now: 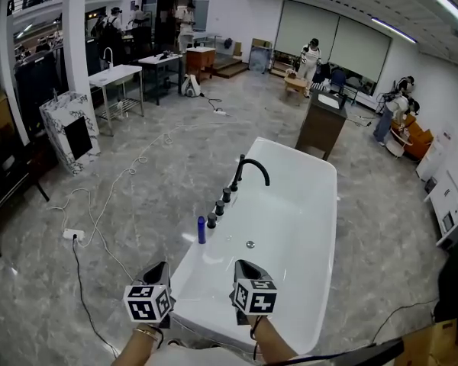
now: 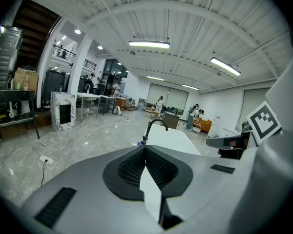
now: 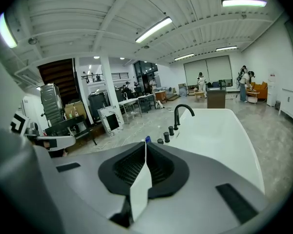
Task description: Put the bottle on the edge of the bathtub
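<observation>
Bottle (image 3: 147,139) mostly hidden behind fingers (image 3: 159,168) in right gripper view, only blue top vis

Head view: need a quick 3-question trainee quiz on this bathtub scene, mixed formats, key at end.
1. True or false: the blue bottle stands upright on the bathtub edge.
2. The right gripper holds: A) the bottle B) nothing, jaws shut C) a cable.
3. Fill in: along the row of black knobs, the bottle is at the near end and the ___ at the far end.
Key: 1 true; 2 B; 3 faucet.
</observation>
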### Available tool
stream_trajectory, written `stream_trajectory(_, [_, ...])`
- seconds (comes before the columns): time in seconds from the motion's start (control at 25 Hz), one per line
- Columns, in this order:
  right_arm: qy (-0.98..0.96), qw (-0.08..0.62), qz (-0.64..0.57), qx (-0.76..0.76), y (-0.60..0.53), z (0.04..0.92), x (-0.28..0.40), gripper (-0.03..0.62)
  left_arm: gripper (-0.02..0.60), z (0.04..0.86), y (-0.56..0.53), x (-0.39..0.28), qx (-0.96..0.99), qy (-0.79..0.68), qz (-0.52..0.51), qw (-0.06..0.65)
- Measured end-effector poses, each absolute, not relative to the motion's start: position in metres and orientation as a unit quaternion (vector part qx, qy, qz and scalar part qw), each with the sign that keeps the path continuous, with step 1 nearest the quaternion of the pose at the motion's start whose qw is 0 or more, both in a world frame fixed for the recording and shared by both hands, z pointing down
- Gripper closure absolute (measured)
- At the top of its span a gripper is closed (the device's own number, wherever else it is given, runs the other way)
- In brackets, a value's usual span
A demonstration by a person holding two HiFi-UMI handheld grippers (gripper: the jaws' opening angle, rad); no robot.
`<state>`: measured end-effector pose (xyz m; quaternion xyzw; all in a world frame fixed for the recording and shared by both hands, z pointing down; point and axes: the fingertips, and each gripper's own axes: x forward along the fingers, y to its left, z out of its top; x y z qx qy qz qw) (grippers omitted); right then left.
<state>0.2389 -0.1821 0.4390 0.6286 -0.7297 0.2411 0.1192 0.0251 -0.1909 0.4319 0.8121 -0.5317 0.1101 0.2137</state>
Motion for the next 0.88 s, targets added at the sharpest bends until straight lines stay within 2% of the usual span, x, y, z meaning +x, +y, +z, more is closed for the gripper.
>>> stream_trajectory(0.16, [-0.731, 0.115, 0.237, 0.630, -0.188, 0.438, 0.240, 0.560, 0.565, 0.427, -0.198, 0.026, 0.814, -0.534, 0.107, 0.200])
stream_trajectory(0.88, [-0.731, 0.135, 0.219, 0.632, -0.195, 0.426, 0.227, 0.568, 0.565, 0.429, -0.206, 0.018, 0.813, -0.531, 0.092, 0.222])
